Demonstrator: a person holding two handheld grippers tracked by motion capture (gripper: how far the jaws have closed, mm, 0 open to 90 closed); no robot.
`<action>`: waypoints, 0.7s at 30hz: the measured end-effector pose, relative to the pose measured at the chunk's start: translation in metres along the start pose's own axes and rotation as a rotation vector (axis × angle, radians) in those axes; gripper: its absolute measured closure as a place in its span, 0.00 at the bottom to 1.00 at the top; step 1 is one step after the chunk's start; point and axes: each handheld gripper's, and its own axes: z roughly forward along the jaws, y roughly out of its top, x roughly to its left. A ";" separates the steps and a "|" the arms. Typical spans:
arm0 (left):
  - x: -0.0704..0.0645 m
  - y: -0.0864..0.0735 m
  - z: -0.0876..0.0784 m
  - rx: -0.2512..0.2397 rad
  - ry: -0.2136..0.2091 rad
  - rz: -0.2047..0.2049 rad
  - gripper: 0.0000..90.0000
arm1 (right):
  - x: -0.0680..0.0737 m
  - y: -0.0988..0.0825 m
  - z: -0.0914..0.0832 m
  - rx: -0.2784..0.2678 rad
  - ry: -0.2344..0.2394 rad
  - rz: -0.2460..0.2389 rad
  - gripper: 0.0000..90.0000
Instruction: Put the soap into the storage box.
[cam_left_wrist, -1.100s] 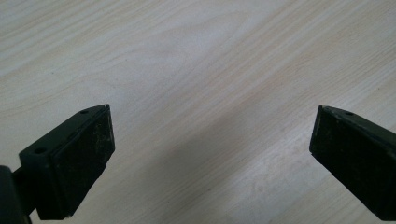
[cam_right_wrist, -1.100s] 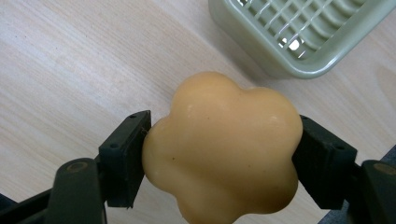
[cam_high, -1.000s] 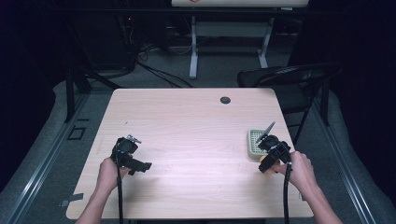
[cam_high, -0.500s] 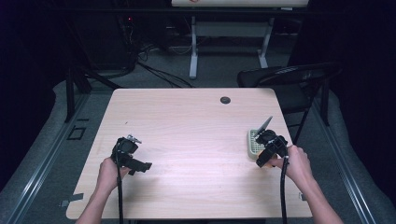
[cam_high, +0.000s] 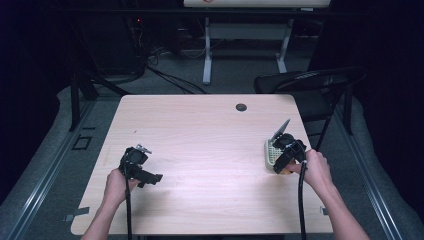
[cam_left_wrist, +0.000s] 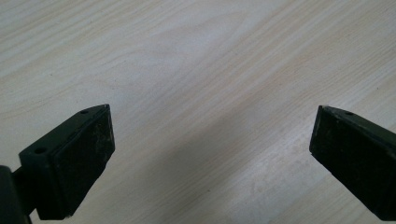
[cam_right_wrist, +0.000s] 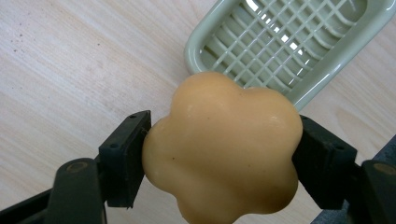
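1. I see my left gripper (cam_high: 150, 176) near the table's left side, jaws spread wide over bare wood, holding nothing.
2. My right gripper (cam_right_wrist: 219, 154) clamps a yellow flower-shaped soap (cam_right_wrist: 223, 148), just beside the pale green slotted tray (cam_right_wrist: 289, 42) near the right edge.
3. The light wooden table (cam_high: 210, 145) stands in a dark room, a black chair (cam_high: 310, 82) beyond its far right corner.

Place: a dim lab or recording room
Evidence: wooden table (cam_high: 210, 150), floor cables (cam_high: 165, 77), folding chair (cam_high: 310, 82), dark surroundings
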 end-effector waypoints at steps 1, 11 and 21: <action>0.000 0.000 0.000 0.001 -0.001 0.000 0.00 | -0.001 0.001 0.000 -0.001 -0.001 0.000 0.30; 0.000 0.000 0.000 -0.001 0.002 0.001 0.00 | -0.006 0.011 -0.002 0.001 -0.008 0.003 0.30; 0.000 0.000 0.000 0.001 0.001 0.001 0.00 | -0.011 0.019 -0.003 -0.003 -0.010 0.012 0.30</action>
